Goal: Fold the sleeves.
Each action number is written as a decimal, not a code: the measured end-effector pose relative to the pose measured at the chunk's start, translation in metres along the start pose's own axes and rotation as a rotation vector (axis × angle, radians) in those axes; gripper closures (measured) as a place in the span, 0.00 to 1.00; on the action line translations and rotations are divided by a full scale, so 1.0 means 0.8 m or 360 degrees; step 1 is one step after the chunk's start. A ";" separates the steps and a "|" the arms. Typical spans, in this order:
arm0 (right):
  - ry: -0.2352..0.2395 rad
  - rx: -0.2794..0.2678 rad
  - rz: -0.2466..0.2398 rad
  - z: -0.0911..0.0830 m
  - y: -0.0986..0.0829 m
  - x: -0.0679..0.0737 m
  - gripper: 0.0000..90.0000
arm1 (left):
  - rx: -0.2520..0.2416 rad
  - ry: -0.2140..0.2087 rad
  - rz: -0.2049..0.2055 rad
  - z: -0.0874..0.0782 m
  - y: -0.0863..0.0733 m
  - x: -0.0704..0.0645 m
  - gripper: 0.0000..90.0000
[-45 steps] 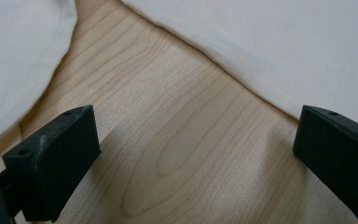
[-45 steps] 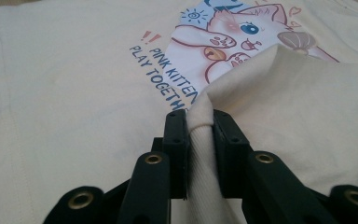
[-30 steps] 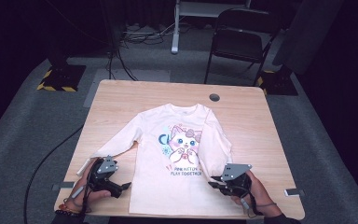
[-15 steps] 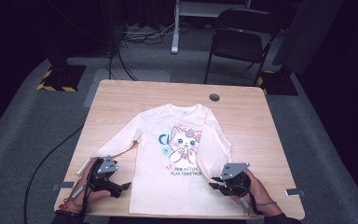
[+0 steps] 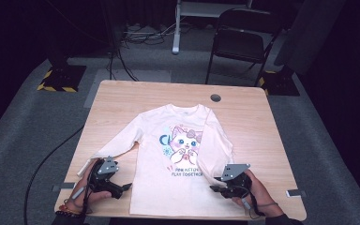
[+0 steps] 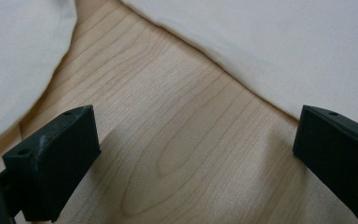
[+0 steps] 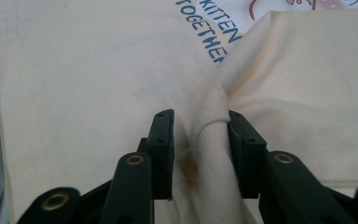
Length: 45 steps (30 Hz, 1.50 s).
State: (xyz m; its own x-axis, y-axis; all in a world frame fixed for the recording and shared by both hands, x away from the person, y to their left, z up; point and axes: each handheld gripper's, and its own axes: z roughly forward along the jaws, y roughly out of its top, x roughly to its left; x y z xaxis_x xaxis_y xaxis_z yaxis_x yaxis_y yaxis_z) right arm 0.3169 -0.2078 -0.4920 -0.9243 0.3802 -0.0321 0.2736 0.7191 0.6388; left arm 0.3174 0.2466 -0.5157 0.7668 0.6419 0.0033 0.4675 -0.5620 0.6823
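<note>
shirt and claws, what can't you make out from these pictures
- Shirt: its bottom hem is cut off by the lower edge of the high view.
- Cuff: whether the right claw pinches it; a gap shows beside one jaw.
- Print: partly covered by the folded sleeve, cut by the top edge.
- Left claw: open over bare table.

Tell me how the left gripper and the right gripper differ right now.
The left gripper has its jaws spread wide over bare table beside the shirt, holding nothing. The right gripper has its jaws close together around a bunched sleeve cuff, with a small gap left at one jaw. The left sits off the shirt's edge; the right sits over the shirt. Both are hand-held at the table's near edge.
</note>
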 end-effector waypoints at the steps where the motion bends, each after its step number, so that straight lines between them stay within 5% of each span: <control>1: -0.0001 -0.0004 -0.0007 -0.001 0.000 0.000 0.69 | 0.0000 0.0000 0.0000 0.000 0.000 0.000 0.00; 26: -0.0170 -0.0170 0.0054 -0.024 0.002 -0.004 0.16 | 0.0001 -0.0001 -0.0001 0.000 0.000 0.000 0.00; 35: -0.0160 -0.0149 0.0085 -0.023 0.000 -0.007 0.07 | 0.0001 -0.0001 -0.0001 0.000 0.000 0.000 0.00; 45: -0.0254 -0.0164 0.0122 -0.029 -0.006 -0.017 0.05 | 0.0001 -0.0001 0.0000 0.000 0.000 0.000 0.00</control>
State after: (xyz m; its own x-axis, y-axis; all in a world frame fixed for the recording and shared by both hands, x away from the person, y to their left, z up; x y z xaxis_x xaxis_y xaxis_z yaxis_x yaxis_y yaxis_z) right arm 0.3221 -0.2302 -0.4767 -0.8459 0.5245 -0.0964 0.3051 0.6242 0.7193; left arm 0.3174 0.2466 -0.5156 0.7671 0.6415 0.0026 0.4678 -0.5623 0.6819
